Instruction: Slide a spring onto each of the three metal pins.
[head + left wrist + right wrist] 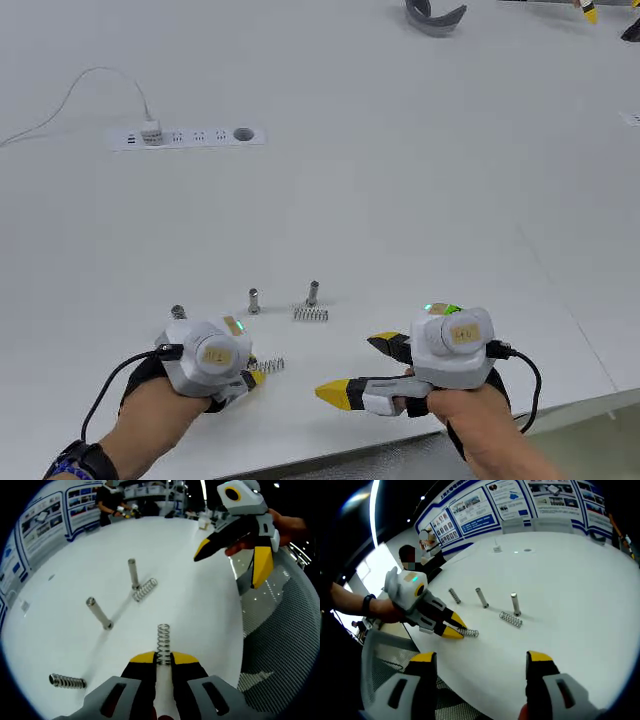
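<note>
While the left gripper [163, 659] is clamped on a spring [163, 640] near the closest bare pin [98, 612] and the right gripper [481, 657] hangs open and empty, tip the spring upright, centre its bore over that pin, and lower it straight.

Three metal pins stand in a row. Your left pin [454, 595] wears a spring; the middle pin [254, 300] and right pin [313, 292] are bare. A loose spring [311, 314] lies at the right pin's base; a second spring [163, 639] is pinched in your left gripper [158, 659].
</note>
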{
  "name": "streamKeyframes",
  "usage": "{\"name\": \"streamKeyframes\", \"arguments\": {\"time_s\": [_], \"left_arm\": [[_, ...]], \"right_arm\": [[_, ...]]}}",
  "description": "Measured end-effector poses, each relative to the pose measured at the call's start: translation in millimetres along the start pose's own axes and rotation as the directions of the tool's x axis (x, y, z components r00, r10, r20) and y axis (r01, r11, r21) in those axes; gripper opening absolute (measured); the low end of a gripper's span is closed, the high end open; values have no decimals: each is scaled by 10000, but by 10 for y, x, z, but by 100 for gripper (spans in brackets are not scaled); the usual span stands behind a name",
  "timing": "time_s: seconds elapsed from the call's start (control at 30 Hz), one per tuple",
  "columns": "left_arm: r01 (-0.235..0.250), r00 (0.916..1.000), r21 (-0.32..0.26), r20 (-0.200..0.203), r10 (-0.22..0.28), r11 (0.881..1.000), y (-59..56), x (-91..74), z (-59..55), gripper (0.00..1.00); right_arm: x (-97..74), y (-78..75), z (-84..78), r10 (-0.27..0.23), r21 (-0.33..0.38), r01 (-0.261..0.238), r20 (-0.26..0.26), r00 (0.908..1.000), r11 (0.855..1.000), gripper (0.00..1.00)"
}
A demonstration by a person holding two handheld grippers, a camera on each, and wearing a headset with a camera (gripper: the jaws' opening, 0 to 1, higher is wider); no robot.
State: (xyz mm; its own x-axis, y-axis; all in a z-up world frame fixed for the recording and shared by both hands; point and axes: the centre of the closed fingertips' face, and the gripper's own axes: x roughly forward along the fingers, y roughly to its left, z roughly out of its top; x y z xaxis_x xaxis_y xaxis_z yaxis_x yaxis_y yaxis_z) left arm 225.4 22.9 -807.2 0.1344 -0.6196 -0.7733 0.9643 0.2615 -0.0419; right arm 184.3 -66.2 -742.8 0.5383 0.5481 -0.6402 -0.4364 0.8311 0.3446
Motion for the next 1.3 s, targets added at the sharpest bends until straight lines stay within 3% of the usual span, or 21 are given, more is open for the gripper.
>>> {"name": "streamKeyframes", "arguments": {"time_s": [0.1,0.37,0.53,0.73,1.3], "left_arm": [[150,9999,-142,-24,-151,9998,-40,-22,-9,11],[63,9998,-773,177,-49,9970,-6,-97,-6,11],[82,9994,-826,339,-55,9966,-4,-168,9,10],[232,9980,-546,604,-199,9982,-38,-286,44,11],[179,9965,-390,821,-147,9991,-65,-671,-37,11]], "right_arm": [[5,19,-11,39,-19,-39,-48,10000,10000,74],[31,62,-5,155,-18,-156,-51,9999,9999,73],[54,106,17,268,93,-268,58,9996,9996,73],[75,171,41,495,212,-497,137,9987,9985,70],[229,443,171,1563,383,-1575,311,9872,9868,59]]}}
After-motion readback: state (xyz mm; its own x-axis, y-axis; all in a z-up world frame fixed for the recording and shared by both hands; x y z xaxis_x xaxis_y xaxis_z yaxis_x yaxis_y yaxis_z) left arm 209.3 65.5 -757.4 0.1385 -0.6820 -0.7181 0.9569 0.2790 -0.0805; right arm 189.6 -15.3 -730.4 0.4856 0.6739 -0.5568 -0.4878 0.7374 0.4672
